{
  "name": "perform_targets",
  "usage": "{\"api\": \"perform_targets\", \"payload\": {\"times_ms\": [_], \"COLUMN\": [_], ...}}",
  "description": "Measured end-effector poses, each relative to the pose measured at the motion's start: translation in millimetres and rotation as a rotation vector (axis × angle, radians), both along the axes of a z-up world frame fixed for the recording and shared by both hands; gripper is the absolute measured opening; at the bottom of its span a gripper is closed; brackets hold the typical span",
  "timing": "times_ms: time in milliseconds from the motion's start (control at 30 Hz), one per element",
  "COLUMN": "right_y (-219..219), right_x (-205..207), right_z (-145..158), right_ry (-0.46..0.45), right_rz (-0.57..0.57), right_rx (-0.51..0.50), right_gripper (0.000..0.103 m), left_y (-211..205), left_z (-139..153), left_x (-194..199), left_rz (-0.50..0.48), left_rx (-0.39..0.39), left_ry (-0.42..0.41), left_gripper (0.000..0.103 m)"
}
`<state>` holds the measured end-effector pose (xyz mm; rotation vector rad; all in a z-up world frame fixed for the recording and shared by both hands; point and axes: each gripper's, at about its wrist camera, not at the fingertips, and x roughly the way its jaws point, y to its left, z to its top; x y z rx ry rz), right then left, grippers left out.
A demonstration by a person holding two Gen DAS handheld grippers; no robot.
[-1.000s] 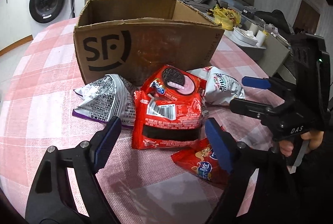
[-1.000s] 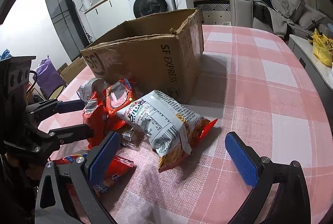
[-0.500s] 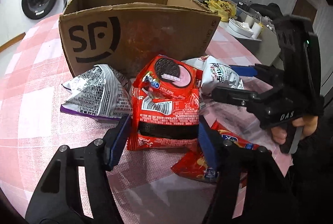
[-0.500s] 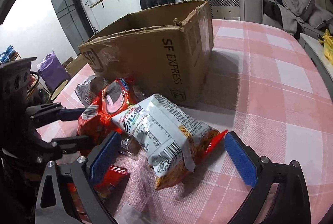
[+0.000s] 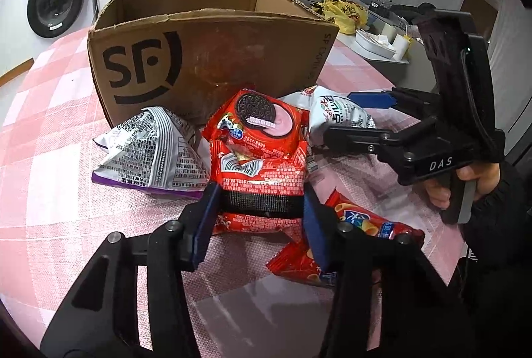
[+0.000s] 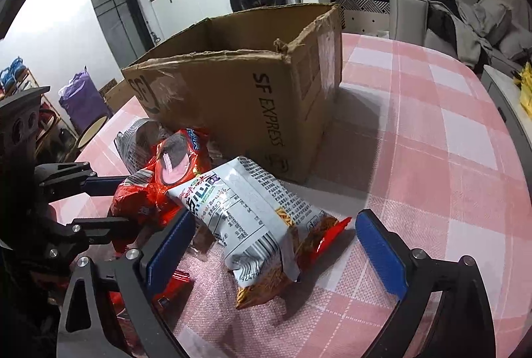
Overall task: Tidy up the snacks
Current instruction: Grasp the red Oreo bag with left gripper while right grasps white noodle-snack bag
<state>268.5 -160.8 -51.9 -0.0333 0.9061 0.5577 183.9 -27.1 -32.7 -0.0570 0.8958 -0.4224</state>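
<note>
— What changed just now?

— The left gripper (image 5: 257,218) has narrowed from wide apart to pinching the red cookie packet (image 5: 262,172) between its pads – the pickup looks begun. The right gripper (image 6: 276,245) is spread around the white snack bag (image 6: 246,215), not touching it.

— Count?

— Four packets on the worktop (image 6: 432,132), one empty-looking cardboard box (image 5: 212,55) beyond both grippers.

My left wrist camera is looking low and close over the table (image 5: 50,132), facing the box (image 5: 212,59) head-on at frame centre. My right wrist camera is facing the same box (image 6: 252,98) from its corner, equally near. Both are sharing the snack pile (image 5: 259,158), the washer (image 5: 55,5) and the sofa (image 6: 465,22).
</note>
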Motion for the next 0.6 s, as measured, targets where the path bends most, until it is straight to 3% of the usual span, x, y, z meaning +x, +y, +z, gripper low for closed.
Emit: {"api": "perform_targets", "payload": {"times_ms": [200, 300, 333, 367, 600], "right_y": [6, 5, 4, 2, -8], "right_x": [9, 6, 3, 2, -13], "right_z": [-3, -1, 1, 2, 7], "right_ry": [0.011, -0.001, -0.011, -0.009, -0.029], "right_rz": [0.035, 0.042, 0.043, 0.048, 0.054], "right_rx": [0.001, 0.014, 0.022, 0.04, 0.062], "right_gripper": [0.1, 0.094, 0.089, 0.074, 0.05], "left_y": [-3, -5, -6, -6, -4], "left_z": [-7, -6, -6, -6, -5], "left_x": [2, 2, 2, 2, -4], "left_rz": [0.006, 0.005, 0.003, 0.002, 0.002], "left_rx": [0.019, 0.028, 0.031, 0.03, 0.02], "left_ry": [0.016, 0.007, 0.004, 0.0, -0.011], "left_gripper": [0.05, 0.049, 0.048, 0.048, 0.045]}}
